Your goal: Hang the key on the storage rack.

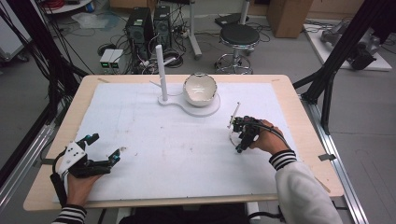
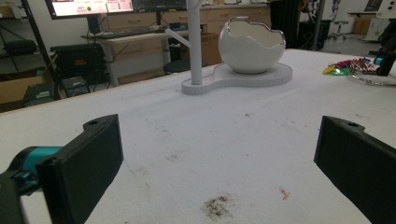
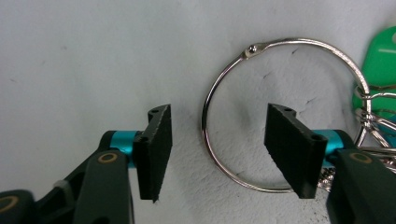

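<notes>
The left gripper (image 1: pixel 106 147) sits at about 8 o'clock on the white mat (image 1: pixel 154 140), held low in the person's left hand (image 1: pixel 79 184), its grey plate (image 1: pixel 71 153) on top. Its jaws stand wide apart with nothing between them; in the left gripper view they frame bare mat with a dark smudge (image 2: pixel 217 206) at 6 o'clock and a small red fleck (image 2: pixel 283 192) beside it.

At 12 o'clock on the mat stands a white stand (image 1: pixel 196 105): a flat base with an upright post (image 1: pixel 160 70) on its left end and a bowl (image 1: pixel 200 88) with a jagged, eggshell-like rim on its right end. A short peg branches off the post. In the left gripper view the same stand (image 2: pixel 243 79) appears at 12 o'clock, well apart from the jaws.

The right gripper (image 1: pixel 239 135) is at about 3 o'clock on the mat, pointed down at it from the right hand (image 1: pixel 266 140). Its jaws are parted, not clenched. In the right gripper view a metal ring (image 3: pixel 219 88) lies flat on the mat; one side of it passes between the jaws, closer to the left one, and the right jaw stands over the inside of the loop. Neither jaw is seen touching it. A green tag (image 3: pixel 378 56) and smaller rings (image 3: pixel 373 116) hang from the ring at 3 o'clock. In the left gripper view the coloured keys (image 2: pixel 348 66) show at 2 o'clock.

Behind the table are a stool (image 1: pixel 239 37) and computer towers (image 1: pixel 140 28).
</notes>
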The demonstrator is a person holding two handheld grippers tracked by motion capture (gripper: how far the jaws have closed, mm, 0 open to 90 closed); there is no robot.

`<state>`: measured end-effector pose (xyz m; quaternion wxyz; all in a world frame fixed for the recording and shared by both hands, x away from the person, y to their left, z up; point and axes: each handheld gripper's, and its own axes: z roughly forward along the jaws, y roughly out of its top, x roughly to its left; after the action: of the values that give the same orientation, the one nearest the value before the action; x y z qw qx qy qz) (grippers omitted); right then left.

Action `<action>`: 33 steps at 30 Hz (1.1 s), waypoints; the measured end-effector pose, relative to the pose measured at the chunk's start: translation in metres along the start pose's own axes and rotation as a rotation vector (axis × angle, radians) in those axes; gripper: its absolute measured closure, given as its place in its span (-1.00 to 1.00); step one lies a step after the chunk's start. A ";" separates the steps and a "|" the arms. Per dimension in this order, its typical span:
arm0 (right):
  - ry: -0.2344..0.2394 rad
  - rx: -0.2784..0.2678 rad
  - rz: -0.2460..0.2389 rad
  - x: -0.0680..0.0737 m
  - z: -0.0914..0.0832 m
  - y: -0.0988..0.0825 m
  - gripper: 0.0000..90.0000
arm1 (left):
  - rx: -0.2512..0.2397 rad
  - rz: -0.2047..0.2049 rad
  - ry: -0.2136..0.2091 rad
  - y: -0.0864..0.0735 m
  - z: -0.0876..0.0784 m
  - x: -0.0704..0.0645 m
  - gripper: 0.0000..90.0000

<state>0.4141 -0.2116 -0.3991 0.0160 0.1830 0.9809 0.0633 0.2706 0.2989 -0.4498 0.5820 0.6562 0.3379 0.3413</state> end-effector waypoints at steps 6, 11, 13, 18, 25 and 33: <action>0.013 0.031 -0.004 0.001 0.002 0.002 0.24 | 0.000 -0.001 0.000 0.000 0.000 0.000 -0.96; 0.022 0.045 -0.008 0.001 0.004 0.003 0.36 | 0.000 -0.001 0.000 0.000 0.000 0.000 -0.96; 0.025 0.043 -0.014 0.000 0.004 0.003 0.41 | 0.000 0.000 0.001 0.000 0.000 0.000 -0.96; 0.027 0.050 -0.014 0.000 0.004 0.004 0.50 | 0.000 0.001 0.001 0.000 0.000 0.000 -0.96; 0.033 0.075 -0.010 0.000 0.004 0.005 0.71 | 0.001 0.000 0.000 0.000 0.000 0.000 -0.96; 0.022 0.086 -0.043 0.001 0.006 0.006 0.87 | 0.001 -0.001 0.001 0.000 0.000 0.000 -0.96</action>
<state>0.4155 -0.2046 -0.4038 -0.0014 0.1620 0.9865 0.0228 0.2708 0.2987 -0.4498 0.5816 0.6562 0.3390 0.3410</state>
